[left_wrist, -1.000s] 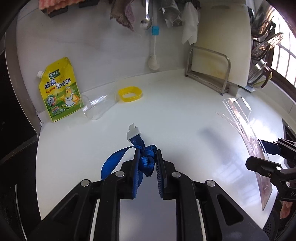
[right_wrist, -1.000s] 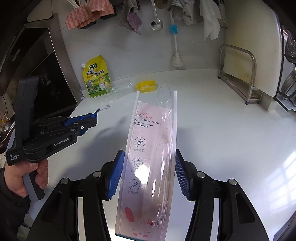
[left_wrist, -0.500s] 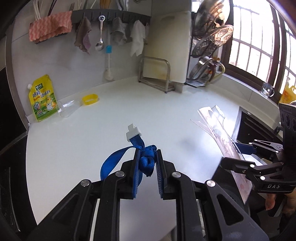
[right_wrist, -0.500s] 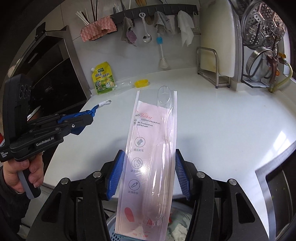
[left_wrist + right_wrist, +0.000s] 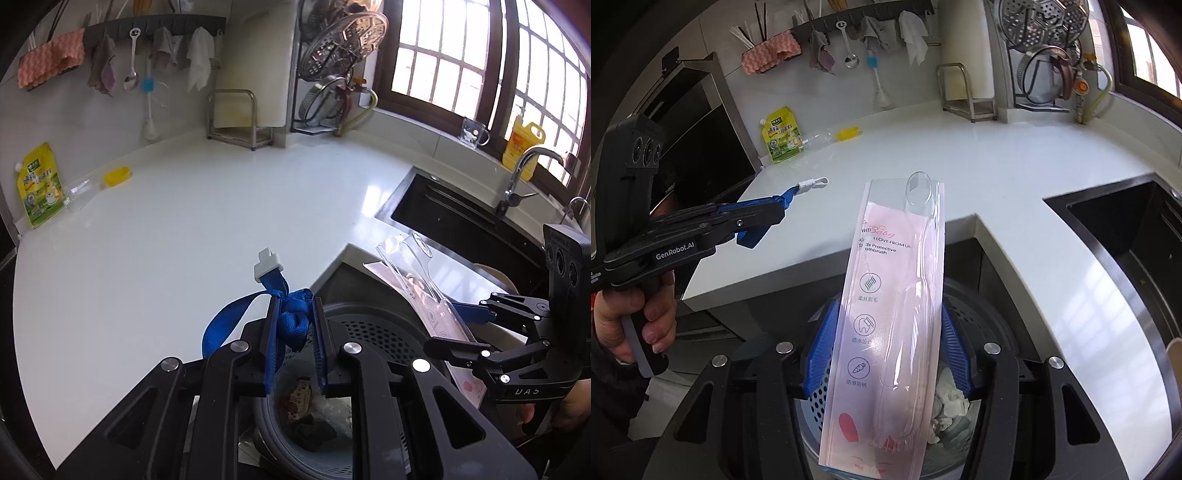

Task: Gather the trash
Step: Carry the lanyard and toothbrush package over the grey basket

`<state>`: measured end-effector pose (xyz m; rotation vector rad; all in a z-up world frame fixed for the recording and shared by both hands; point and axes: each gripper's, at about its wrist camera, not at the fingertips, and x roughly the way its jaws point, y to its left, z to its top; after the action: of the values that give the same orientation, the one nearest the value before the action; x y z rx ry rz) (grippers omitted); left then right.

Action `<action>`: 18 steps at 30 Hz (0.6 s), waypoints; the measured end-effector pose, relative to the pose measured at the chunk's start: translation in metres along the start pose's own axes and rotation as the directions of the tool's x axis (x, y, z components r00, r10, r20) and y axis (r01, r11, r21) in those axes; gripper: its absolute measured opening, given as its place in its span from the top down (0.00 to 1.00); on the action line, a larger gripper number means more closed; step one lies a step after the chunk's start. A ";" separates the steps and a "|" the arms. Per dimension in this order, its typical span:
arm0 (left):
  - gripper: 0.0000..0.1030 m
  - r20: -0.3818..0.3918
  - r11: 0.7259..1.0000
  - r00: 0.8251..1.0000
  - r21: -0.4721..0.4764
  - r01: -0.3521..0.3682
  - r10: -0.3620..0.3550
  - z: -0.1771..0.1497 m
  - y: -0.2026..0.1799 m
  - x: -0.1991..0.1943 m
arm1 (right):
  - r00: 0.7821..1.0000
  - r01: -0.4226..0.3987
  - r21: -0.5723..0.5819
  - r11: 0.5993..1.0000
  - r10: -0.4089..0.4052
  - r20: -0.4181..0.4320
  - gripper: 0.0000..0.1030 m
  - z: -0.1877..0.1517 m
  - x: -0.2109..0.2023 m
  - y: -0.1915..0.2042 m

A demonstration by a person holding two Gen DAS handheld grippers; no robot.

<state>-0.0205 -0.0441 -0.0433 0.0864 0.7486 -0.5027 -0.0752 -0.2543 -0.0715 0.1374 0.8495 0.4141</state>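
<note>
Counting left to right, you have two trash items in hand above one grey perforated bin. Item one: blue ribbon, knotted, white clip at its tip, pinched between the closed pads of your left gripper, held level over the bin's left rim. Item two: toothbrush package, pink card under clear blister, clamped across its width by your right gripper, tilted forward over the bin.
</note>
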 end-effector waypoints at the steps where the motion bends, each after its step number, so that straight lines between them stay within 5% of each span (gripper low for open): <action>1: 0.84 -0.005 1.000 1.000 0.005 0.008 -0.007 -0.003 -0.004 0.001 | 1.000 0.006 0.009 1.000 -0.006 -0.001 0.49 -0.005 -0.002 -0.002; 18: 0.84 -0.126 0.994 0.987 0.027 0.103 -0.099 -0.046 -0.030 0.028 | 0.996 0.063 0.088 0.994 -0.058 -0.063 0.49 -0.049 0.008 -0.008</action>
<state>-0.0461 -0.0699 -0.0933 0.1122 0.8704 -0.6107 -0.1047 -0.2605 -0.1114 0.1829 0.9303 0.3244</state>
